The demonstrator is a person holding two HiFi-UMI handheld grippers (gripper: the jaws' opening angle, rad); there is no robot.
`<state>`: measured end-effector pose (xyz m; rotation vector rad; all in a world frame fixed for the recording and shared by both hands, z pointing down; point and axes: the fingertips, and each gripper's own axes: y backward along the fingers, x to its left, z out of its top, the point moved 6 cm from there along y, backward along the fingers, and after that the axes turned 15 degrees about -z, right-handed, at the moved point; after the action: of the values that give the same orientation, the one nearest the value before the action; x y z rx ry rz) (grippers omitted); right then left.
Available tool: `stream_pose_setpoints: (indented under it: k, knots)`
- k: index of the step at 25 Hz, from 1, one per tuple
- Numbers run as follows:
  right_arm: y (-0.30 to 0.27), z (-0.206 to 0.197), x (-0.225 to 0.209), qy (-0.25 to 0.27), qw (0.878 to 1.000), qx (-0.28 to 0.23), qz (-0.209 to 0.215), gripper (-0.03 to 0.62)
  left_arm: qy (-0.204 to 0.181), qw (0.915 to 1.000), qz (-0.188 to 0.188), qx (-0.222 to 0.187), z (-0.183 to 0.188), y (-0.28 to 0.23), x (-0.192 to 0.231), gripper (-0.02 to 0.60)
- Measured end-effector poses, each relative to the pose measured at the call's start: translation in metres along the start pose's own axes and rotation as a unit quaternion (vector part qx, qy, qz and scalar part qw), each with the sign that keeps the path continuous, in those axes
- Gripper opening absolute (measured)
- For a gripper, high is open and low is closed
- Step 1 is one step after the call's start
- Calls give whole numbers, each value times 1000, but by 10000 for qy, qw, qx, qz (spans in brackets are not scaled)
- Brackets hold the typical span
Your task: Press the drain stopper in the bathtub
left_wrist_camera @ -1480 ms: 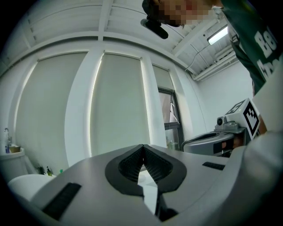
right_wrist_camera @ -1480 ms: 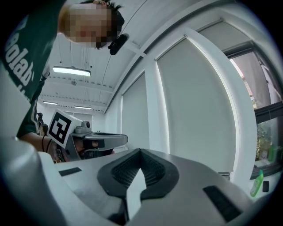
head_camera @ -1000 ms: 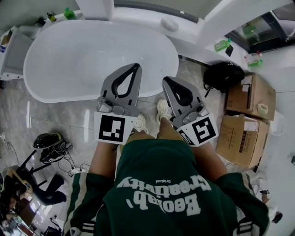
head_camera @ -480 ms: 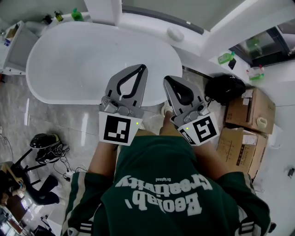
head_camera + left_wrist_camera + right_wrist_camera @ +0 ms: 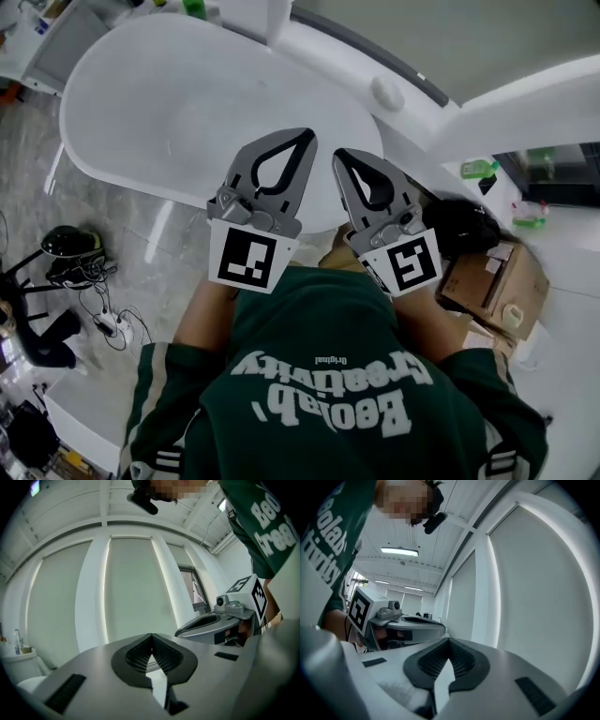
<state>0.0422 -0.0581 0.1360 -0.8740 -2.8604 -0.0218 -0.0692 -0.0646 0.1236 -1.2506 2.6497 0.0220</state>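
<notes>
Bathtub (image 5: 187,103) nearer, grey marble floor (image 5: 37,159) beside

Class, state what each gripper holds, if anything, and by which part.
Nothing is held: the left gripper and the right gripper both show jaws together, empty.

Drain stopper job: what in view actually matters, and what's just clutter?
Job: bathtub; left gripper and right gripper, both shut and empty. The stopper itself isn't visible.
Lying about: cardboard boxes, black bag, green bottle, floor cables.
</notes>
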Motion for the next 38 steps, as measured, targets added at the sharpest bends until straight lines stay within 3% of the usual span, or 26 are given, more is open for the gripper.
stream_pose_setpoints:
  k: [4,9,15,29,34,38]
  knots:
    - [-29,-12,-37,273,9981,36,549,9,64,9984,539,131,-7,-41,14,9]
    - [-61,-20,-72,101,9908,69,1349,9,226,9919,1164,463,-13,-77,24,9]
    - [-80,-28,-85,90,9808,95,1947,9,133,9863,1407,847,-17,-98,26,9]
    - [-67,-43,-82,-3,9831,252,1815,9,488,9846,1489,782,-24,-82,-5,9]
    - [-70,-72,-83,-159,9788,609,1952,9,629,9832,1508,809,-39,-89,-5,9]
    - [-81,-110,-84,-270,9698,976,2218,9,987,9797,1538,826,-68,-99,1,9]
